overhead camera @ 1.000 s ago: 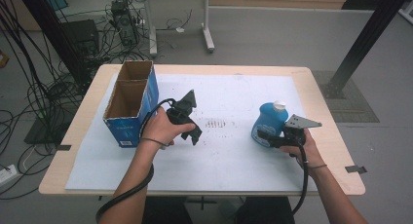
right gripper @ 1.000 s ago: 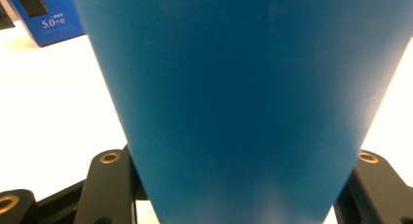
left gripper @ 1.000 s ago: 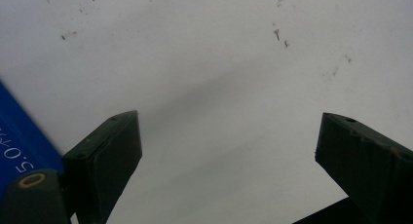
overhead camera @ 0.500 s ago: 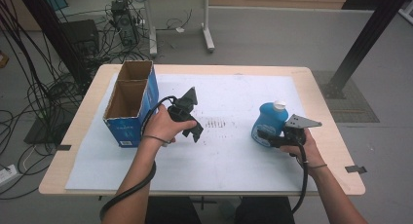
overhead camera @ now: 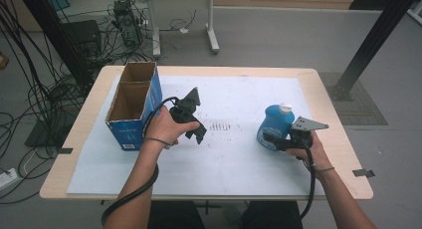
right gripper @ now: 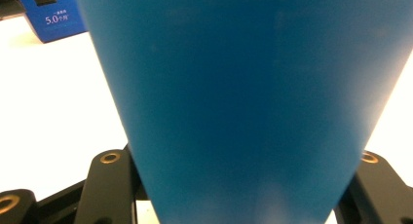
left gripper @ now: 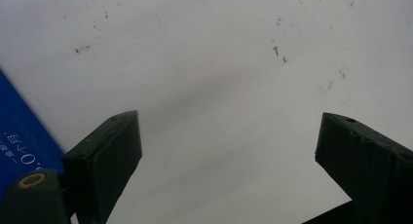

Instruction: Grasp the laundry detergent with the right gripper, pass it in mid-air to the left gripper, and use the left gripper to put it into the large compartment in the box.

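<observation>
right gripper (overhead camera: 271,139) clamped on blue bottle (overhead camera: 275,123), left gripper (overhead camera: 198,134) idle with jaws wide and empty.

table (overhead camera: 209,72) carries a white sheet (overhead camera: 239,164) over most of its top. cardboard box (overhead camera: 133,103) sits open-side up at the table's left edge, likely the drop target. bottle stands upright near the right edge, white cap up, pinched low on its body from the person's side, so it should lift without tipping. left gripper hovers just right of the box over bare sheet, out of the carry path. middle of the sheet is open between bottle and box. watch the box's near wall and the left hand on approach.
</observation>
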### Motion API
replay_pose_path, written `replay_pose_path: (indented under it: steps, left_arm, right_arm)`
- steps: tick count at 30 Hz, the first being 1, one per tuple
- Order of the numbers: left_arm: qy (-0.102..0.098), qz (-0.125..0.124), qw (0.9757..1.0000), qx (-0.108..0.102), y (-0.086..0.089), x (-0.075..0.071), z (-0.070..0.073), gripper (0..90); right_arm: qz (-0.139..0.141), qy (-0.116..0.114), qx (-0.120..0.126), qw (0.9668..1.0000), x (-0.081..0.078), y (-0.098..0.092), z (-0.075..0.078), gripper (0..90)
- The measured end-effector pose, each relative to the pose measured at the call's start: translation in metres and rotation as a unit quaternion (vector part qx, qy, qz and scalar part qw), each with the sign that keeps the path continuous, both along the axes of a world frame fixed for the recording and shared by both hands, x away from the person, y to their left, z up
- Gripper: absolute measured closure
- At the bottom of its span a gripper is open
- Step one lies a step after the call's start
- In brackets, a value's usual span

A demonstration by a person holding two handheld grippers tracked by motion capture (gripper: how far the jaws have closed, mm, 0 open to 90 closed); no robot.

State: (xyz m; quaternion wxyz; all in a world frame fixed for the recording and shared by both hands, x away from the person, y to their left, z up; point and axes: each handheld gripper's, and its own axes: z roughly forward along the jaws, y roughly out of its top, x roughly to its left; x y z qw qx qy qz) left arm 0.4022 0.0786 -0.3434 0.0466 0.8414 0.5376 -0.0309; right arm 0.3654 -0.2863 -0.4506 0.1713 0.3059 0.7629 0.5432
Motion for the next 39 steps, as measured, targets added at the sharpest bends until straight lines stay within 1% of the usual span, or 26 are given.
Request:
replay_pose_path:
  steps: [8, 16, 17, 20, 24, 28, 30, 31, 34, 37, 38, 39]
  left_arm:
    - [-0.002, 0.003, 1.0, -0.004, 0.001, -0.001, 0.001, 10.2]
    - [-0.008, 0.001, 1.0, -0.003, 0.004, -0.002, 0.007, 10.1]
    - [-0.01, -0.002, 0.9999, -0.004, 0.004, -0.002, 0.008, 10.1]
    - [-0.013, -0.007, 0.9998, -0.014, 0.005, -0.004, 0.013, 10.2]
    - [-0.017, -0.015, 0.9996, -0.014, 0.006, -0.005, 0.019, 10.2]
    - [-0.016, -0.026, 0.9993, -0.021, 0.008, -0.006, 0.025, 10.2]
    - [-0.018, -0.032, 0.9991, -0.02, 0.009, -0.008, 0.029, 10.3]
    - [-0.019, -0.036, 0.9989, -0.023, 0.01, -0.009, 0.032, 10.3]
    - [-0.022, -0.043, 0.9985, -0.026, 0.011, -0.012, 0.038, 10.2]
    - [-0.025, -0.06, 0.9976, -0.022, 0.011, -0.014, 0.046, 10.3]
    - [-0.026, -0.067, 0.9972, -0.022, 0.011, -0.015, 0.049, 10.3]
    - [-0.025, -0.072, 0.9967, -0.027, 0.011, -0.016, 0.052, 10.3]
  right_arm:
    - [0.004, 0.001, -0.002, 1.0, 0.001, 0.0, 0.0, 41.1]
    - [0.003, -0.002, -0.002, 1.0, 0.001, 0.0, 0.0, 41.3]
    - [0.003, -0.002, -0.003, 1.0, 0.001, 0.0, 0.0, 41.3]
    - [0.005, -0.002, -0.005, 1.0, 0.001, 0.0, 0.001, 41.5]
    - [0.008, -0.004, -0.01, 0.9999, 0.001, 0.001, 0.002, 41.7]
    - [0.013, 0.005, -0.009, 0.9999, 0.003, 0.004, 0.004, 41.7]
    - [0.018, 0.004, -0.011, 0.9998, 0.003, 0.006, 0.006, 41.7]
    - [0.022, 0.005, -0.012, 0.9997, 0.003, 0.007, 0.007, 41.7]
    - [0.032, 0.005, -0.007, 0.9994, 0.005, 0.01, 0.011, 41.7]
    - [0.044, 0.007, -0.002, 0.999, 0.006, 0.014, 0.017, 41.8]
    - [0.047, 0.006, -0.002, 0.9989, 0.006, 0.015, 0.018, 41.8]
    - [0.051, 0.006, -0.003, 0.9987, 0.007, 0.016, 0.02, 41.8]
